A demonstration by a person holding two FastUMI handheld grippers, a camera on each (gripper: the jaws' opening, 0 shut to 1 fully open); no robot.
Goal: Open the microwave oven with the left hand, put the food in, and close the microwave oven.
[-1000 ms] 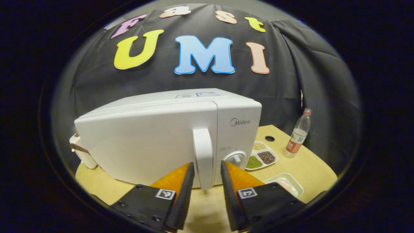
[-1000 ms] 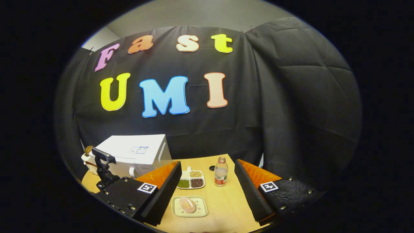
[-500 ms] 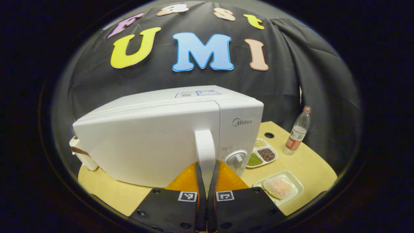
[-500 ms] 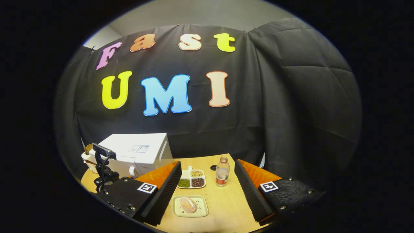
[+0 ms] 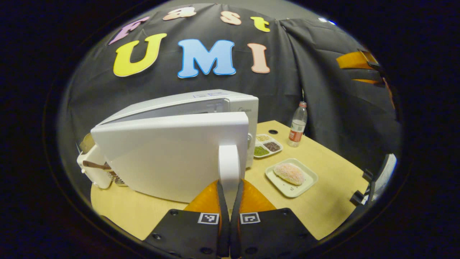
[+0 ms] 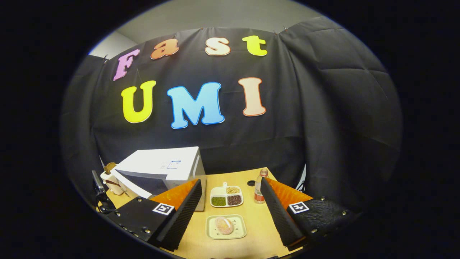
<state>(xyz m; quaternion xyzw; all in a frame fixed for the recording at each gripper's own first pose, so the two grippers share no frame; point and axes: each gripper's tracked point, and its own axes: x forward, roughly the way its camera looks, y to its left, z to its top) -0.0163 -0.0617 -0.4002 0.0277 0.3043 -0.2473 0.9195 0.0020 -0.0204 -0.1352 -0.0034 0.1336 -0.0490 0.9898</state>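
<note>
L gripper [image 5: 230,201] clamps door handle [image 5: 229,163], microwave [image 5: 201,108] door ajar

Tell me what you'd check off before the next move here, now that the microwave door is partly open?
1. Left gripper clamped on the door handle: ok, both fingers press on it.
2. Microwave door open wide enough to pass food in: not ok, it stands only partly open.
3. Right gripper free to pick up: ok, open and holding nothing.
4. Food within easy view: ok, it lies on its tray on the table, between the right gripper's fingers in the right gripper view.
5. Path of the door's swing: cannot tell; the door hides the table just behind it.
6. Microwave cavity ready for food: cannot tell, the inside is dark.
</note>
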